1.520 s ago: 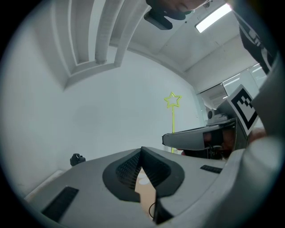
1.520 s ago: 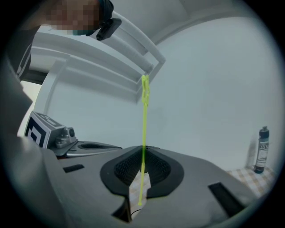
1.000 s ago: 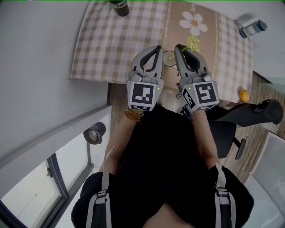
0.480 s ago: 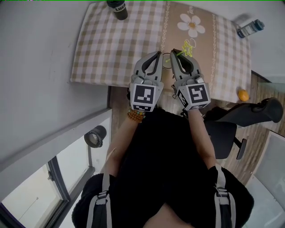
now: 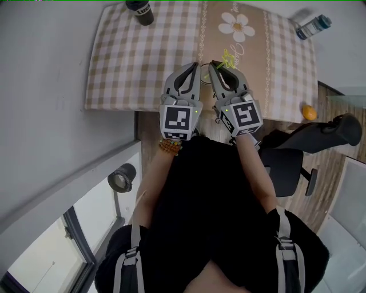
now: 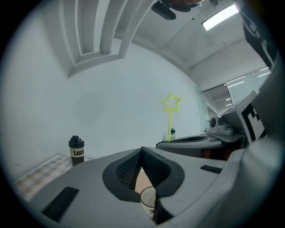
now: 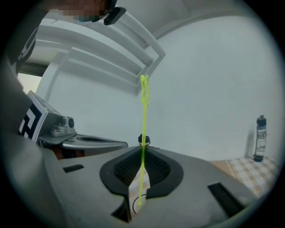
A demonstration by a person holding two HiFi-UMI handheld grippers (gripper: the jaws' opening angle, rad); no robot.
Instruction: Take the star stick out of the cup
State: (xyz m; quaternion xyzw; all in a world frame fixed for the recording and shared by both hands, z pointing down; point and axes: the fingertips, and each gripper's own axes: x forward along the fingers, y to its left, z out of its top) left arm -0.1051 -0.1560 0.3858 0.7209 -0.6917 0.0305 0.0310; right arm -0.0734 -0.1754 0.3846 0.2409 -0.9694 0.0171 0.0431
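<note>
The yellow star stick (image 7: 143, 116) stands upright between the jaws of my right gripper (image 7: 142, 149), which is shut on its stem. Its lower end hangs inside the rim of the clear cup (image 7: 135, 205) below. In the head view the star stick (image 5: 229, 56) leans right of my right gripper (image 5: 211, 64), and the cup (image 5: 204, 74) sits on the checked table (image 5: 131, 57) between the two grippers. My left gripper (image 5: 196, 64) is beside the cup with its jaws together and nothing between them. The left gripper (image 6: 141, 149) view shows the cup (image 6: 148, 198) under the jaws and the star stick (image 6: 171, 103) beyond.
A black bottle (image 5: 140, 10) stands at the table's far left, and a clear water bottle (image 5: 311, 26) lies at the far right. An orange (image 5: 309, 111) is by the right corner. A black office chair (image 5: 320, 137) stands to my right. A daisy print (image 5: 236, 26) marks the cloth.
Both grippers have drawn closer together over the cup. The right gripper keeps hold of the star stick throughout.
</note>
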